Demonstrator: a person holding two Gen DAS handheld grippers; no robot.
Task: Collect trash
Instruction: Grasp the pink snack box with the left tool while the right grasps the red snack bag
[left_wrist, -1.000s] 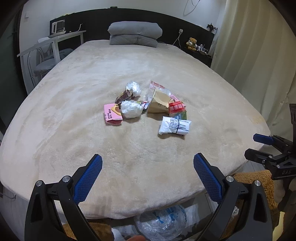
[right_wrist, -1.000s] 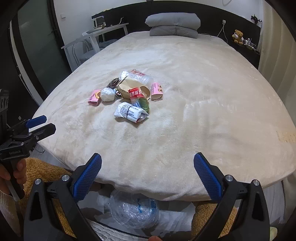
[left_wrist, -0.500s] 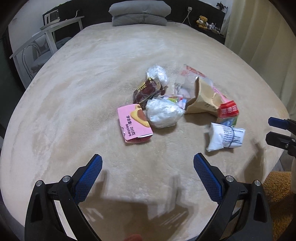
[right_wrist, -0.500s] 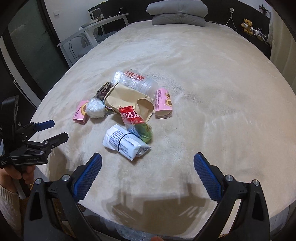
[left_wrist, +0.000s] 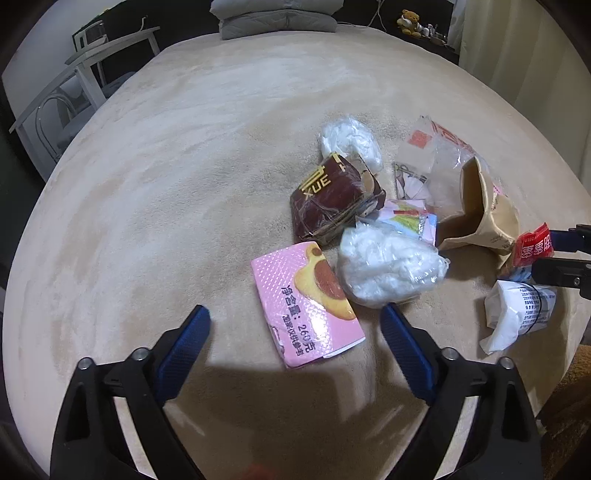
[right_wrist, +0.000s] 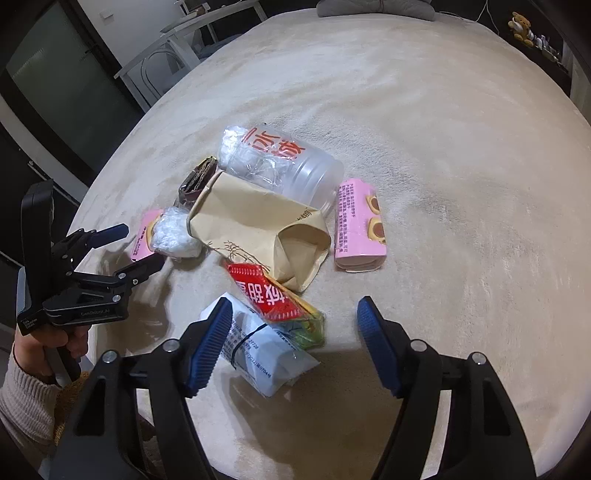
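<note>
A pile of trash lies on the beige bed (left_wrist: 184, 184). My left gripper (left_wrist: 295, 320) hangs low over a pink snack box (left_wrist: 306, 306); the box lies between its closing jaws and neither pad touches it. Beside the box are a white plastic wad (left_wrist: 388, 273) and a brown box (left_wrist: 332, 199). My right gripper (right_wrist: 293, 311) is closing around a white packet (right_wrist: 258, 350) and a red and green packet (right_wrist: 273, 295), with the pads not pressing on them. Behind lie a tan paper bag (right_wrist: 258, 229), a clear bottle (right_wrist: 280, 166) and a second pink box (right_wrist: 358, 229).
Grey pillows (left_wrist: 273, 14) lie at the head of the bed. A white desk and chair (left_wrist: 85, 81) stand to the left, and a curtain (left_wrist: 517, 55) hangs on the right. A hand (right_wrist: 48, 343) holds the left gripper at the bed's near edge.
Both grippers have come forward and down over the bed edge onto the trash pile, which now looms large. The jaws of both have narrowed from wide open.
</note>
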